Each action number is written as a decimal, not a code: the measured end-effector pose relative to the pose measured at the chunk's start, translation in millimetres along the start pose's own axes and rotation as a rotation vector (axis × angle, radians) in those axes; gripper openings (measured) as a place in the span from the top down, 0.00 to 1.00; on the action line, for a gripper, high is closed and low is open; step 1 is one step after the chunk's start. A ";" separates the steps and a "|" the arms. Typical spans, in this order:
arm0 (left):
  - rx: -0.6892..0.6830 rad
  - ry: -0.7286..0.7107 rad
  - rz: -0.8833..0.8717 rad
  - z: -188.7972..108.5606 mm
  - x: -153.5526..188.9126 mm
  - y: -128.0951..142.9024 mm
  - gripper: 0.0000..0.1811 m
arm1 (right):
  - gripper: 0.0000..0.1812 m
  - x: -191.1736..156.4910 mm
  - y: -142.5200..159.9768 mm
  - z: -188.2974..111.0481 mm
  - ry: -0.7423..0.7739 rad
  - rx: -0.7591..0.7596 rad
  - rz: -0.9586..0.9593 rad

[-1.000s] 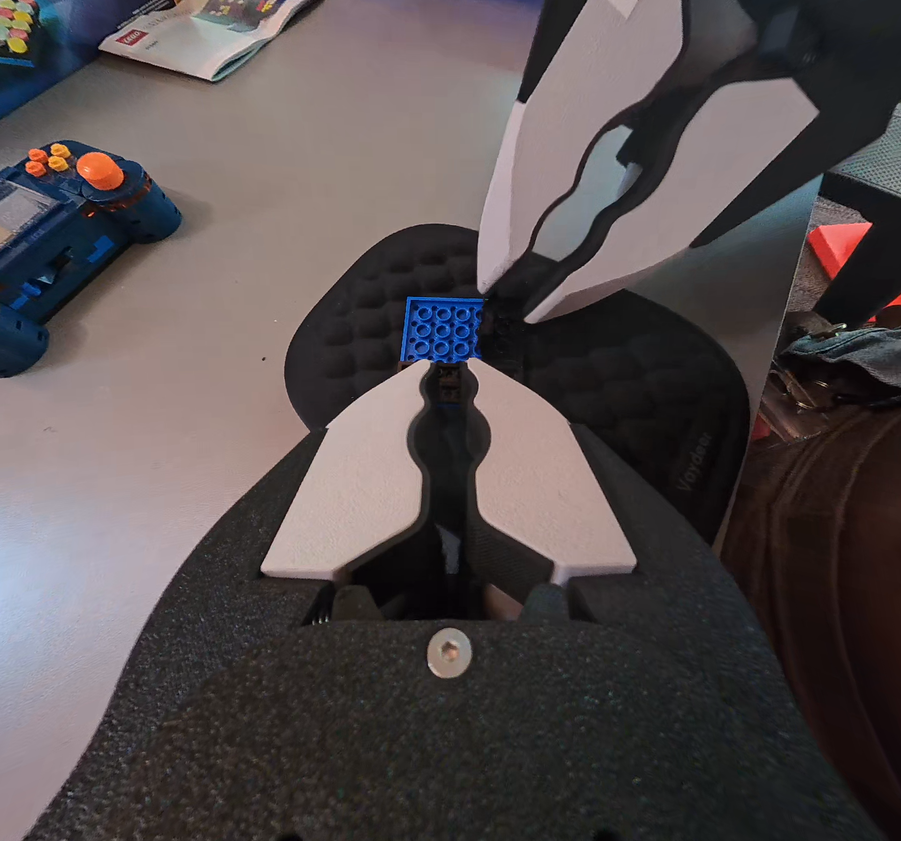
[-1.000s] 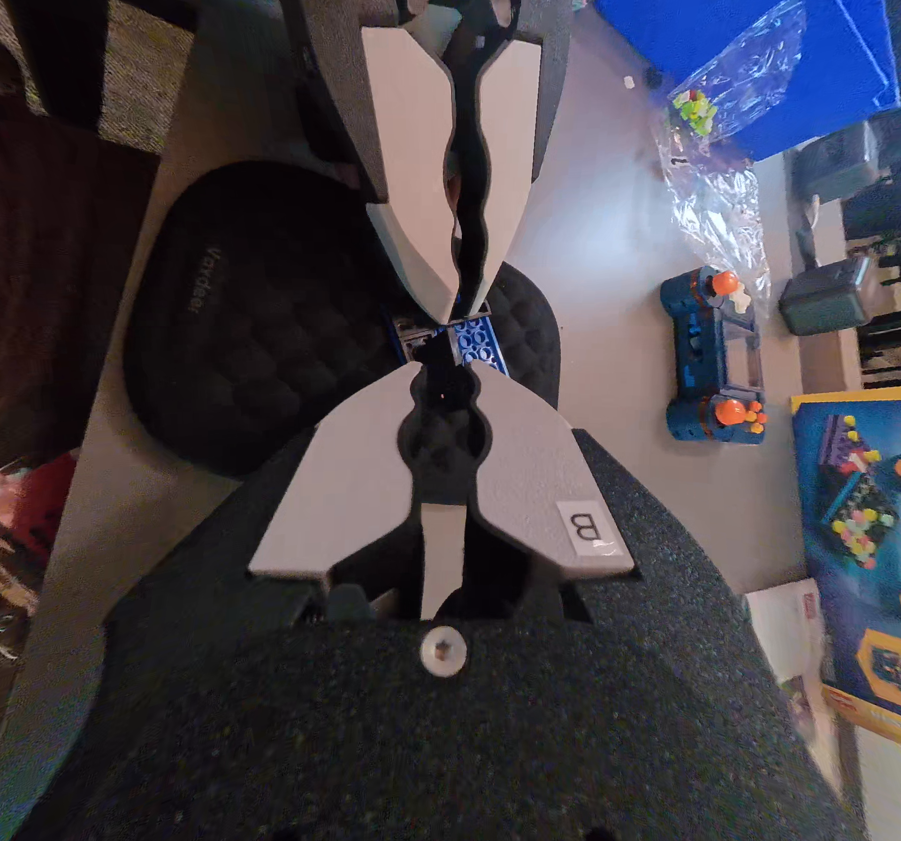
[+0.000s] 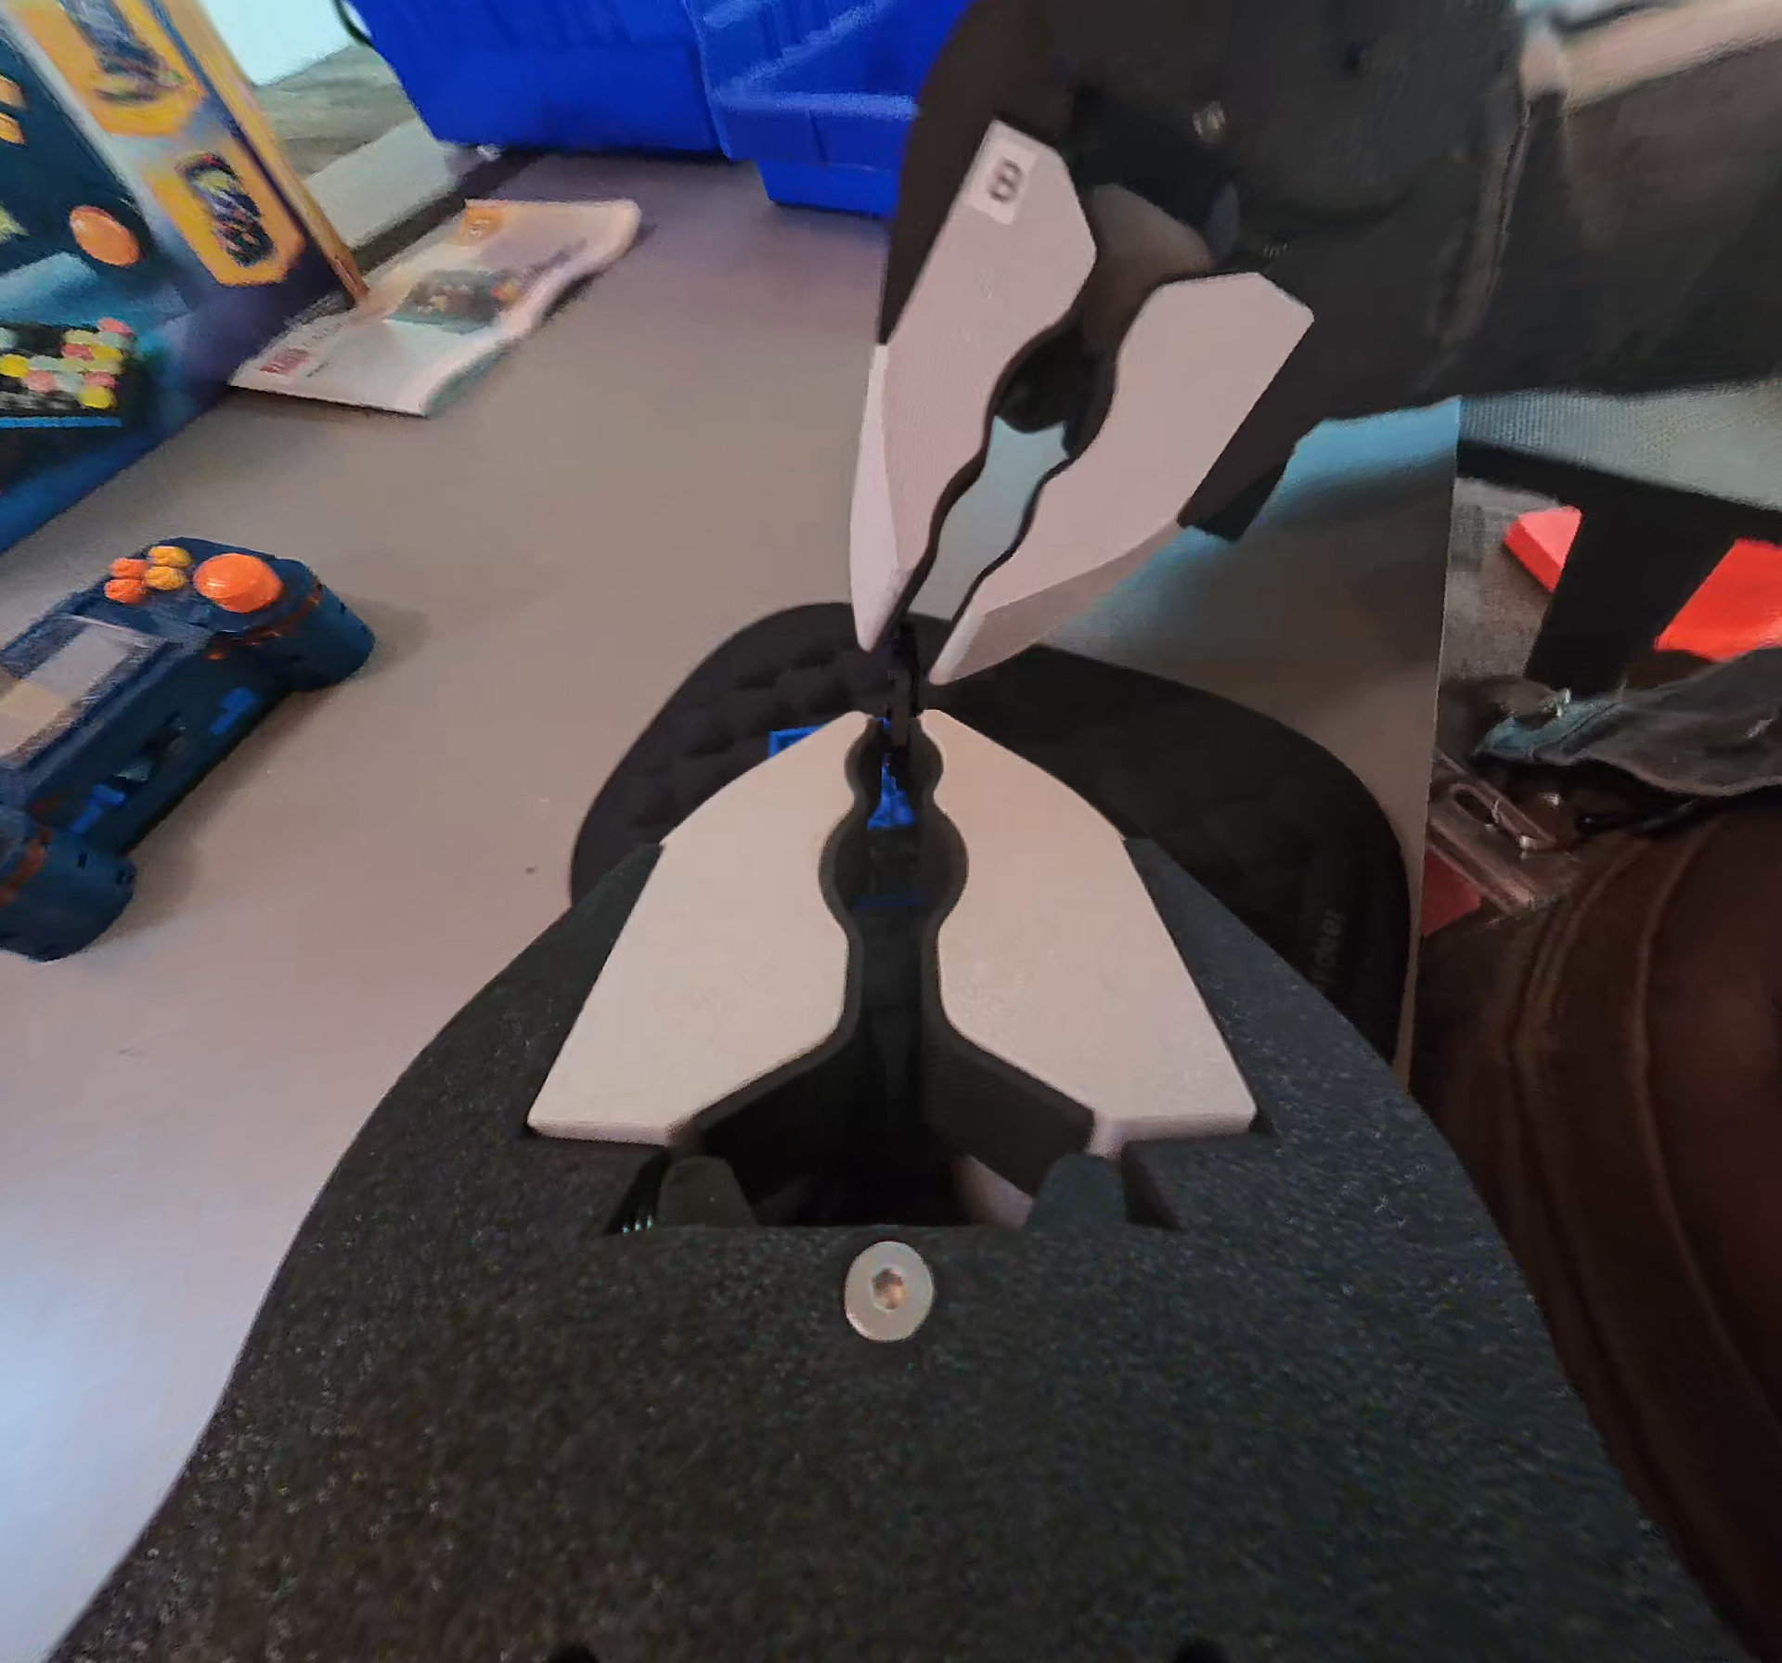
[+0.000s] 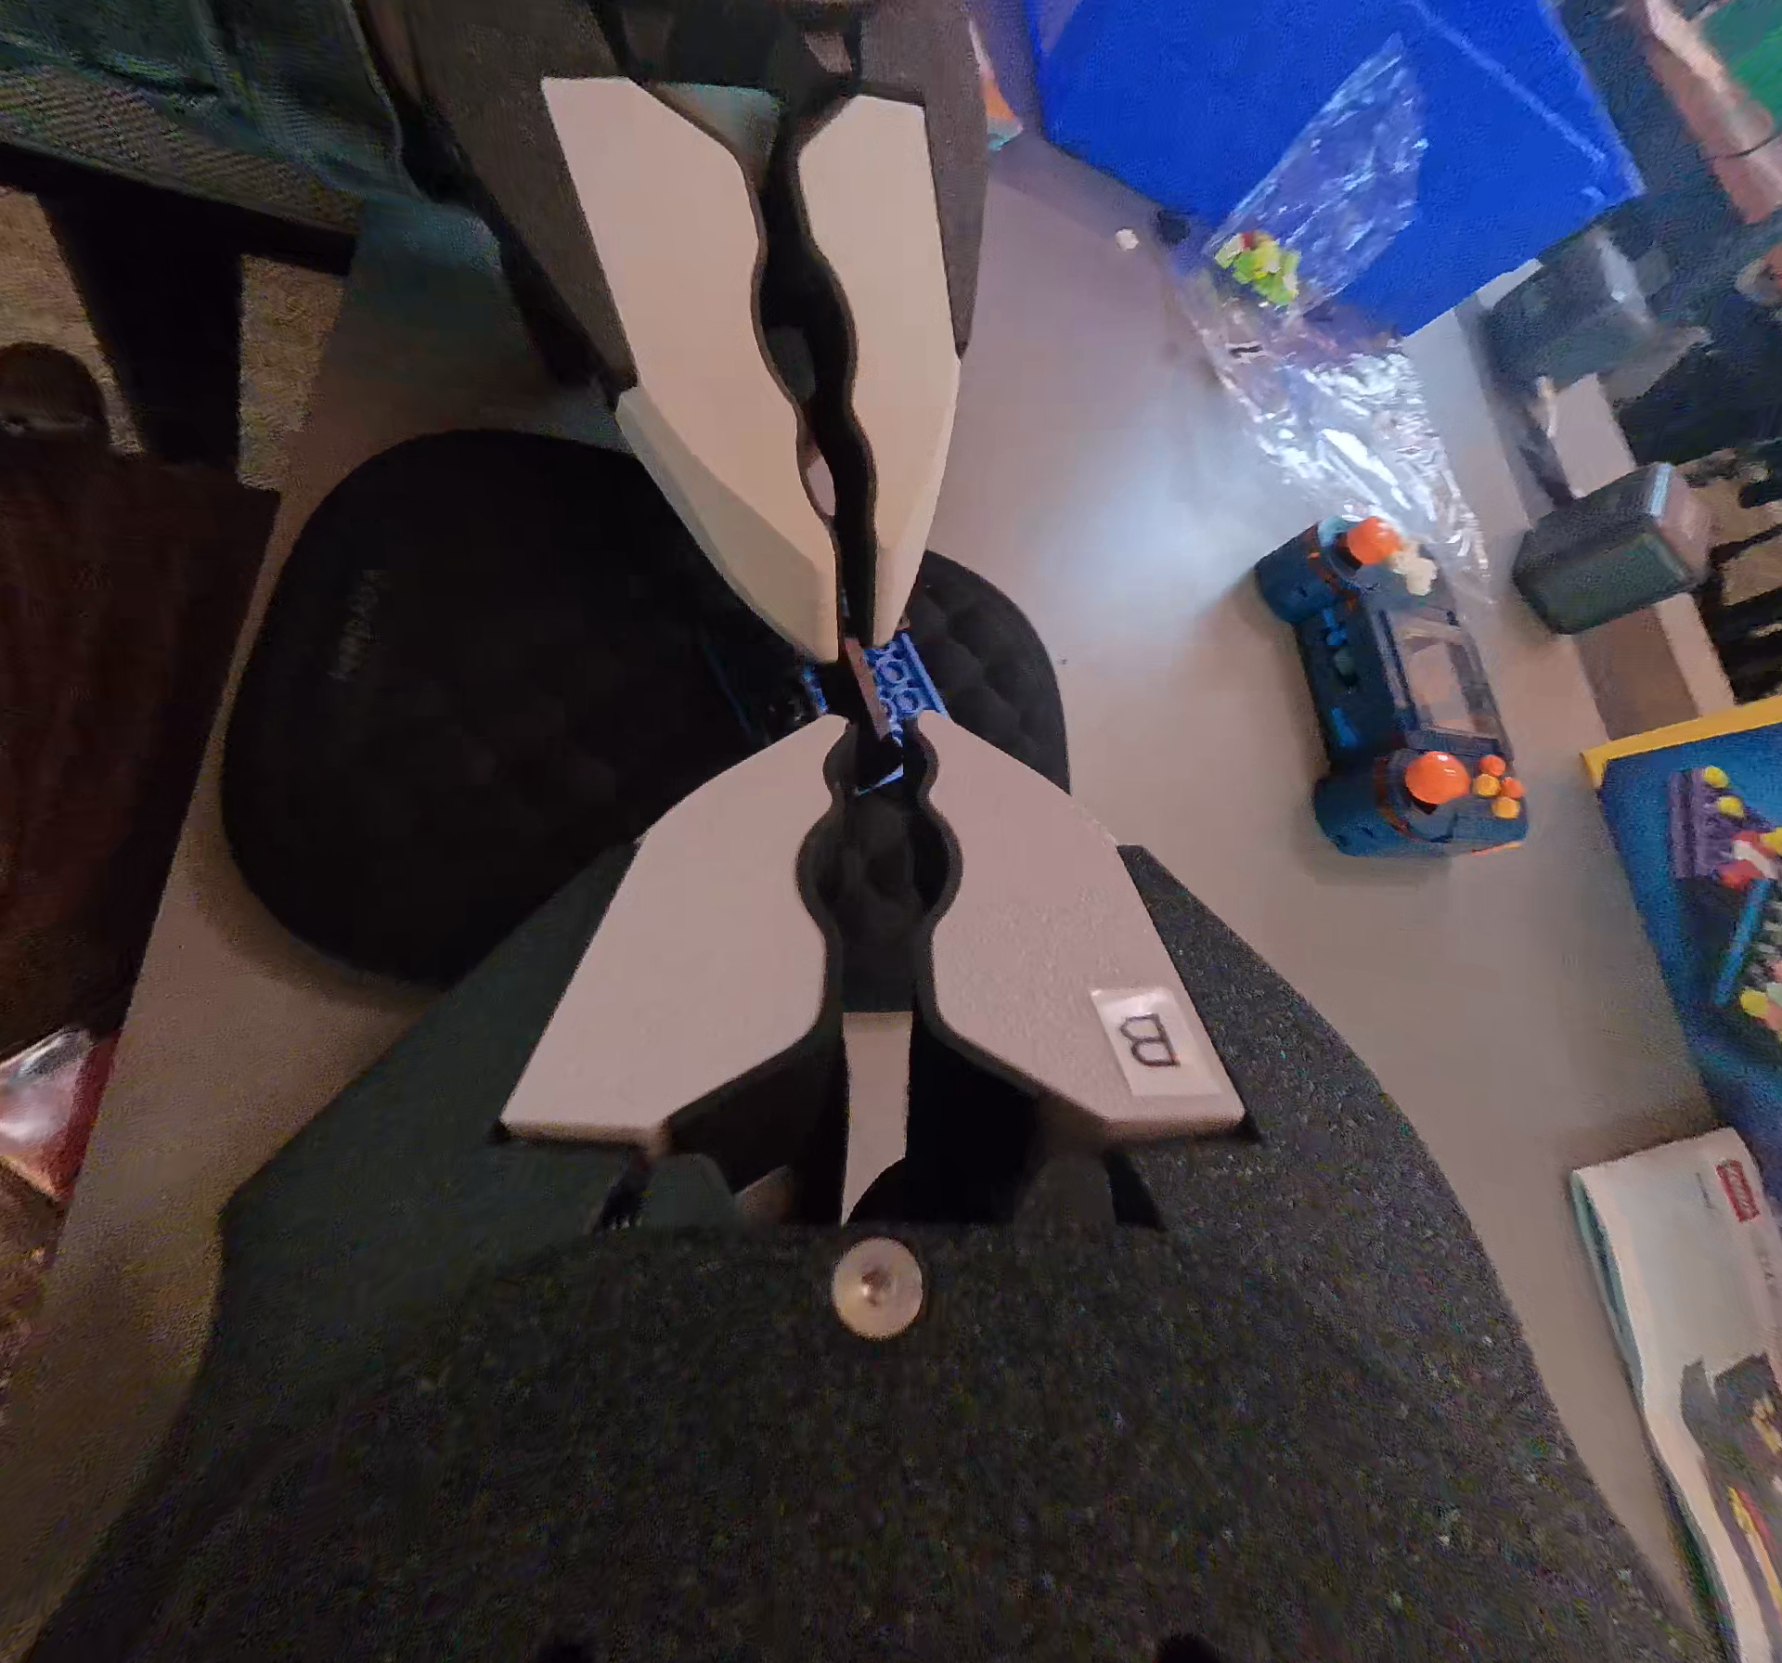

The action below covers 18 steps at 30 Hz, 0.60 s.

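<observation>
Meeting tip to tip above a black quilted pad [image 3: 1205, 807], both grippers share one small brick assembly. Left gripper [image 3: 895, 722]: fingers nearly pressed together, pinching the blue studded plate [image 4: 904, 680] edge-on; blue shows thru the gap betw. its fingers in the left wrist view. Right gripper [image 4: 879, 730]: fingers drawn in tight on a small black brick piece [image 4: 876, 701] that sits against the blue plate. In the left wrist view the right gripper comes down from upper right w/ its tips on the same dark piece; exact join betw. black piece & plate too small to tell.

Pad lies on a grey desk [image 3: 598, 498], near its edge. Left of the pad, well apart: a dark-blue brick-built game controller [image 3: 145, 710] w/ orange stick & buttons. Farther back: an instruction booklet [image 3: 453, 305], a toy box [image 3: 116, 170] standing beside it, and blue plastic bins [image 3: 579, 35]. Right wrist view also shows a clear plastic bag [image 4: 1340, 344] w/ a few yellow-green bits, just beside the controller.
</observation>
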State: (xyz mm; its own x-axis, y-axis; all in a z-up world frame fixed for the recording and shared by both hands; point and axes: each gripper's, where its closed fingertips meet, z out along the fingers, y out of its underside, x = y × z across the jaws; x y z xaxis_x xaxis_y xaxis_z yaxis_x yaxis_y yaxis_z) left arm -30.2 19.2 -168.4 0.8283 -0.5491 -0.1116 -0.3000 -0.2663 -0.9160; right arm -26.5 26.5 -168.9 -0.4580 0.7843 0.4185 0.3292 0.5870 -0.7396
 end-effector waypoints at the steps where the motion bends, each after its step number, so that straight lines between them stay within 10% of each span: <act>1: 0.045 -0.018 -0.028 -7.4 -6.1 -6.7 0.98 | 0.95 6.2 -2.8 -3.6 0.041 0.027 0.007; 7: 0.394 -0.262 -0.292 -96.7 -86.7 -35.5 0.98 | 0.95 26.8 -4.2 -25.8 0.140 0.206 0.230; 15: 0.291 -1.084 -0.294 -281.0 -234.5 5.2 0.98 | 0.95 19.8 17.2 -20.7 0.209 0.206 0.285; 18: 0.151 -0.991 -0.482 -290.1 -267.6 35.2 0.90 | 0.95 19.3 17.5 -19.2 0.219 0.196 0.269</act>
State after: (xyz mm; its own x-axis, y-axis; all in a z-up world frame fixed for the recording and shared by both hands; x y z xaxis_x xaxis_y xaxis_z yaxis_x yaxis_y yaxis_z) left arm -399.8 -73.0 -59.0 0.8745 0.4798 0.0715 0.1595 -0.1452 -0.9765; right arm -13.8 55.8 -163.7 -0.1827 0.9415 0.2833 0.2398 0.3221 -0.9158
